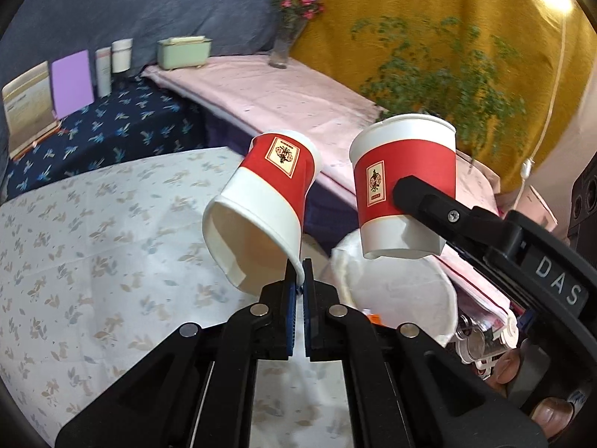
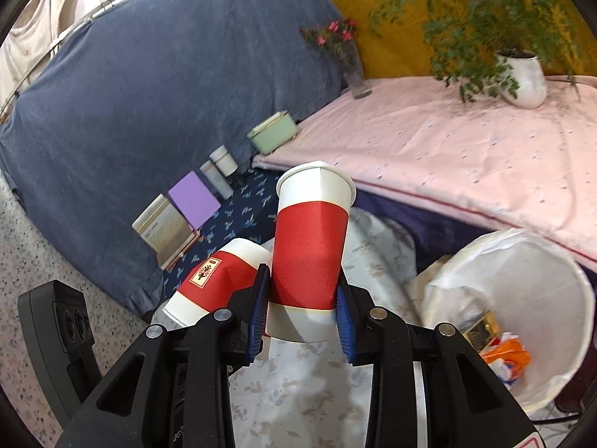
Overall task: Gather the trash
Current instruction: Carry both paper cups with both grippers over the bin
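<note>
My left gripper [image 1: 298,278] is pinched tight on the rim of a red-and-white paper cup [image 1: 266,201], one pad inside the wall and one outside. The cup hangs tilted off that single bite, mouth toward the camera, above the floral tablecloth [image 1: 93,224]. That is my weakest hold: thin paper lip, nothing supporting the body. I judge that a quick swing could tear the rim or let the cup swivel out and fall onto the cloth.

My right gripper [image 2: 303,310] is clamped across the body of a second paper cup [image 2: 311,239], blue pads on either side low on the red band. The wall is creased, with a fold line running up to the rim. If I squeeze harder the cup may collapse and slip out.

Outward from there, the two cups ride just beside each other in the air; in the right view the first cup sits at the left pad's shoulder. Bumping them together could knock the rim-held one loose.

The bin [image 2: 552,272], lined with a white bag, stands to the right below the pink-covered table [image 2: 466,149], already holding wrappers. Its liner mouth is soft and uneven, so a cup released near the edge could catch it and bounce out onto the floor.
</note>
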Demonstrator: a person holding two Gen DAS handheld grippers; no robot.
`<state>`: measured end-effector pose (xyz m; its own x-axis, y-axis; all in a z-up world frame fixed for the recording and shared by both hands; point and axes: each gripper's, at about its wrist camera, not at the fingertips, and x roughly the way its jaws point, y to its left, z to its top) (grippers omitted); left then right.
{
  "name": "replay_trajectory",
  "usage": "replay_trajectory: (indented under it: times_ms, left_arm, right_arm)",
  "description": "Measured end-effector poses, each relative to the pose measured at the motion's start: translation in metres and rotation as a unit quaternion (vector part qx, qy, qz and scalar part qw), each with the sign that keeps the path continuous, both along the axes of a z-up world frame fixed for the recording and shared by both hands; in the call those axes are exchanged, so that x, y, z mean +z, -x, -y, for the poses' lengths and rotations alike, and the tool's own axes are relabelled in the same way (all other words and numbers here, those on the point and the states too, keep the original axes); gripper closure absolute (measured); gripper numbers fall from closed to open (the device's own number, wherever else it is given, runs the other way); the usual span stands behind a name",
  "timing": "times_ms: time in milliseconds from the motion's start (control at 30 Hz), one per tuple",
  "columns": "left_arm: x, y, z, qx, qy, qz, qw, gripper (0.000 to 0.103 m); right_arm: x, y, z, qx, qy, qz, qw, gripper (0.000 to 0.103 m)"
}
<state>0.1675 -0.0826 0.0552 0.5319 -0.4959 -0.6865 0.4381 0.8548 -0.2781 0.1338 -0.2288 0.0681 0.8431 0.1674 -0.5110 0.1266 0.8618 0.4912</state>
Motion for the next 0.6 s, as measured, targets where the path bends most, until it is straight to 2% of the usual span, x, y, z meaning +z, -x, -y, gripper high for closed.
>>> replay_trajectory:
  times_ms: [233, 600]
  left_arm:
    - [0.012, 0.029, 0.059, -0.052, -0.008, 0.015, 0.9985, 0.1]
    - [0.006, 0.057, 0.126, -0.114, -0.022, 0.009, 0.9932, 0.1]
  right_arm:
    - [0.014, 0.046, 0.052, -0.05, -0.003, 0.019, 0.999, 0.071]
    - [0.007, 0.096, 0.121, -0.113, -0.009, 0.019, 0.993, 0.071]
